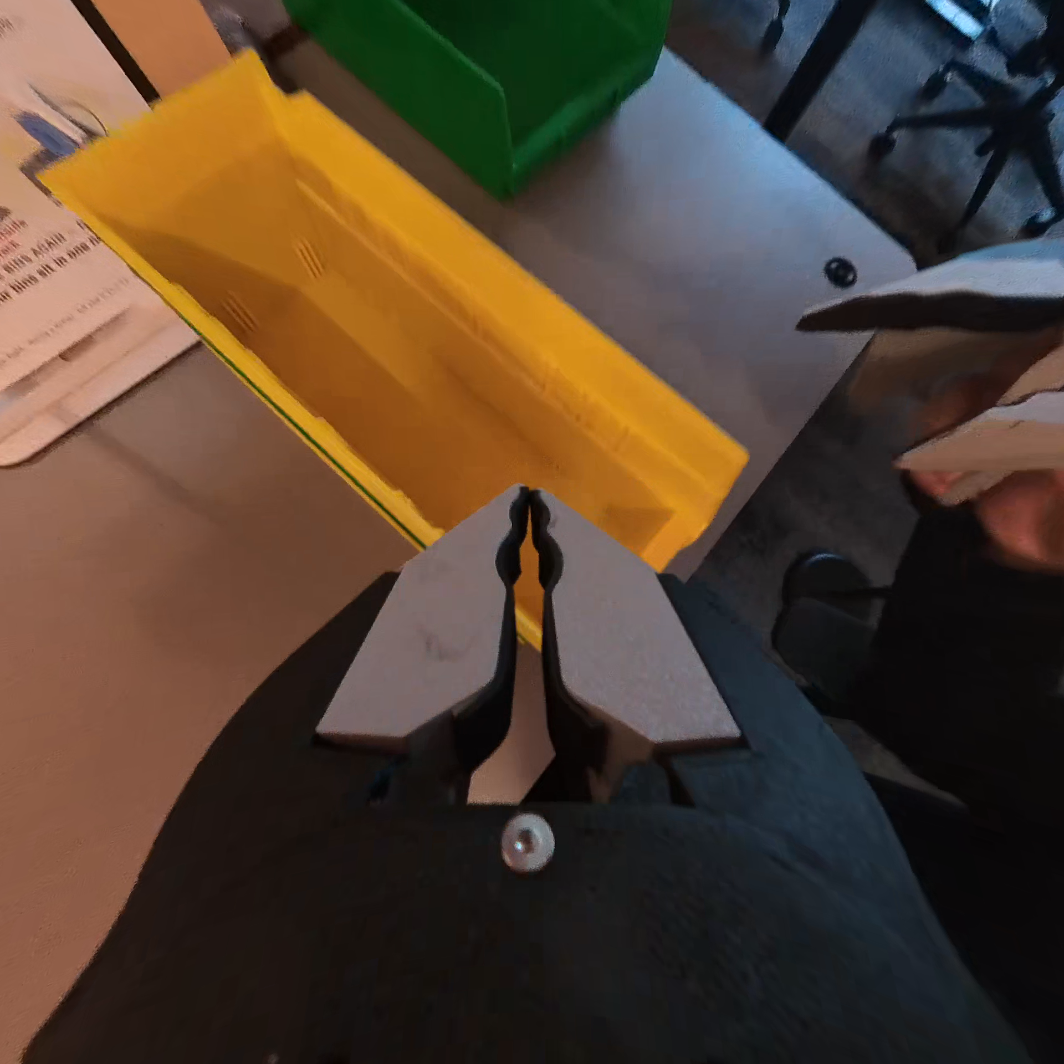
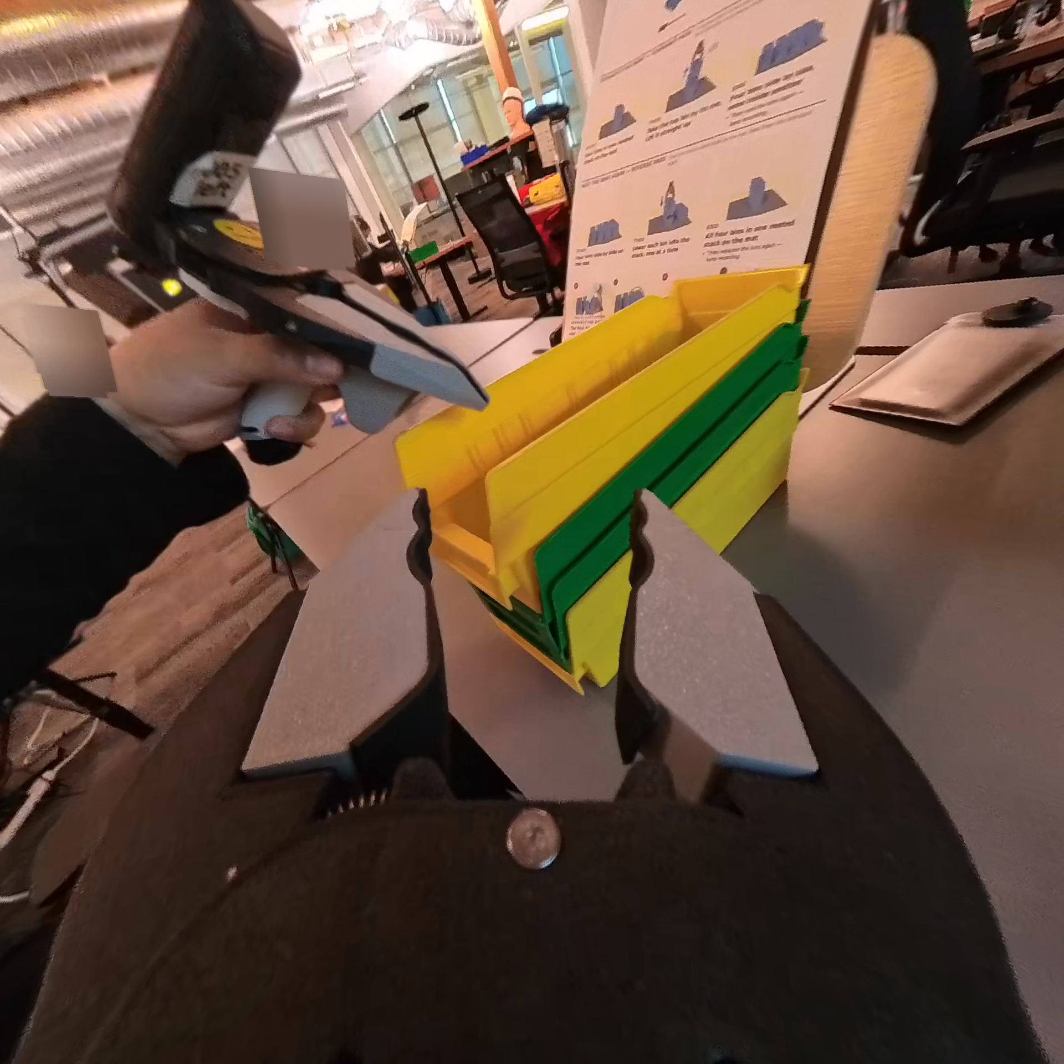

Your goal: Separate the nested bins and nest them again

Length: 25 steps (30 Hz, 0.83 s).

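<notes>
A stack of nested bins (image 2: 622, 489) stands on the grey table (image 2: 892, 604), with a yellow bin (image 2: 553, 380) on top, green ones under it and a yellow one at the bottom. In the left wrist view I look down into the top yellow bin (image 1: 403, 345). My left gripper (image 1: 529, 498) is shut and empty, just over the bin's near end; in the right wrist view it (image 2: 478, 400) hovers above the bin's left rim. My right gripper (image 2: 529, 518) is open and empty, right in front of the stack's near end. It also shows at the right of the left wrist view (image 1: 898, 391).
A separate green bin (image 1: 489, 75) stands beyond the stack. A white instruction board (image 2: 691, 144) stands upright at the stack's far end. A flat grey pad (image 2: 944, 368) lies at the far right. The table edge (image 1: 806, 414) drops off to the floor and office chairs.
</notes>
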Available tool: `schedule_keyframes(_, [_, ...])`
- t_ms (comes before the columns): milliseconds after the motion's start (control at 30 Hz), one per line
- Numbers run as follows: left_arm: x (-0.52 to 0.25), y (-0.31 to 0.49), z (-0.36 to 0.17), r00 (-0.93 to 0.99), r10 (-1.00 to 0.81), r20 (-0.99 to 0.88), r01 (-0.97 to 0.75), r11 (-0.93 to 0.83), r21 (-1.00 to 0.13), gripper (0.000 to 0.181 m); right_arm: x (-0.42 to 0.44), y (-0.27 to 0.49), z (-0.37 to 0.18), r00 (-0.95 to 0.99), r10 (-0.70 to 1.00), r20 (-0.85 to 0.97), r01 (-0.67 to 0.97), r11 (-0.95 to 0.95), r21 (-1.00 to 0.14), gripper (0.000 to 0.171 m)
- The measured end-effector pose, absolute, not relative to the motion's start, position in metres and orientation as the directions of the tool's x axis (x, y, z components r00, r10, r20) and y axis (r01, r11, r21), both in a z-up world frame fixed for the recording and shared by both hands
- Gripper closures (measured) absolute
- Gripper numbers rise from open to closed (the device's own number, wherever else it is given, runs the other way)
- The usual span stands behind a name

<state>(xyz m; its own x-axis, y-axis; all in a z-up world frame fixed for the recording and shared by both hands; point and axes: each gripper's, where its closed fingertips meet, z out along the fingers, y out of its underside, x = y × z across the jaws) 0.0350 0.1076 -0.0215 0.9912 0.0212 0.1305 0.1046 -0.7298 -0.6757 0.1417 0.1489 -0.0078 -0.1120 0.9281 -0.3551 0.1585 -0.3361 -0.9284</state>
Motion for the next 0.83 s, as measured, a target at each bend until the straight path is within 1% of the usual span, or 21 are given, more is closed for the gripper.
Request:
schedule_keyframes(67, [0.030,0.104,-0.038,0.991,0.034,0.126,0.111,-0.728,-0.677,0.181,0.136,0.140,-0.012,-0.133,0.932,-0.336,0.189,-0.309,-0.932,0.105])
schedule_keyframes(167, [0.018,0.109,-0.034,0.984,0.064,0.166,0.169,-0.624,-0.763,0.181,0.126,0.127,-0.025,-0.149,0.941,-0.304,0.263,-0.259,-0.929,0.105])
schedule_keyframes(233, [0.001,0.114,-0.033,0.990,0.116,0.086,0.138,-0.574,-0.807,0.181,0.118,0.124,-0.033,-0.140,0.952,-0.273,0.294,-0.223,-0.929,0.107])
schedule_keyframes(300, [-0.015,0.118,-0.032,0.984,0.172,-0.050,0.054,-0.549,-0.834,0.181,0.113,0.125,-0.042,-0.123,0.959,-0.257,0.323,-0.206,-0.924,0.108])
schedule_keyframes(333, [-0.015,0.119,-0.029,0.980,0.180,-0.079,0.032,-0.541,-0.840,0.181,0.111,0.124,-0.046,-0.125,0.958,-0.260,0.339,-0.205,-0.918,0.110])
schedule_keyframes(367, [-0.007,0.120,-0.024,0.987,0.154,-0.056,0.034,-0.527,-0.849,0.181,0.110,0.123,-0.049,-0.134,0.955,-0.266,0.353,-0.205,-0.913,0.113])
schedule_keyframes(467, [0.041,0.113,0.006,0.998,-0.056,0.037,0.006,-0.478,-0.878,0.181,0.110,0.118,-0.051,-0.183,0.944,-0.275,0.368,-0.193,-0.909,0.118])
schedule_keyframes(500, [0.063,0.106,0.013,0.985,-0.161,0.067,-0.019,-0.486,-0.874,0.163,0.111,0.117,-0.051,-0.195,0.942,-0.272,0.369,-0.186,-0.911,0.118])
schedule_keyframes(567, [0.109,0.082,0.010,0.919,-0.372,0.129,-0.112,-0.562,-0.819,0.121,0.112,0.120,-0.054,-0.195,0.944,-0.265,0.382,-0.176,-0.907,0.118])
schedule_keyframes(600, [0.124,0.070,-0.001,0.892,-0.436,0.116,-0.195,-0.605,-0.772,0.109,0.113,0.124,-0.056,-0.182,0.948,-0.261,0.388,-0.175,-0.905,0.118])
schedule_keyframes(633, [0.129,0.063,-0.015,0.887,-0.459,0.046,-0.289,-0.633,-0.718,0.106,0.115,0.128,-0.057,-0.166,0.951,-0.259,0.389,-0.178,-0.904,0.118])
schedule_keyframes(667, [0.127,0.060,-0.031,0.883,-0.467,-0.057,-0.386,-0.649,-0.656,0.106,0.116,0.132,-0.056,-0.152,0.953,-0.262,0.386,-0.187,-0.903,0.118])
schedule_keyframes(700, [0.122,0.061,-0.047,0.865,-0.474,-0.166,-0.474,-0.663,-0.579,0.110,0.118,0.136,-0.055,-0.144,0.952,-0.270,0.379,-0.199,-0.904,0.119])
schedule_keyframes(767, [0.099,0.066,-0.073,0.799,-0.466,-0.380,-0.595,-0.704,-0.388,0.116,0.122,0.139,-0.051,-0.140,0.946,-0.291,0.358,-0.226,-0.906,0.119])
schedule_keyframes(800, [0.086,0.070,-0.079,0.754,-0.462,-0.466,-0.627,-0.719,-0.301,0.123,0.124,0.141,-0.049,-0.138,0.944,-0.299,0.349,-0.236,-0.907,0.119])
schedule_keyframes(833, [0.079,0.073,-0.084,0.721,-0.473,-0.507,-0.645,-0.725,-0.242,0.142,0.126,0.142,-0.047,-0.135,0.943,-0.303,0.344,-0.242,-0.907,0.119])
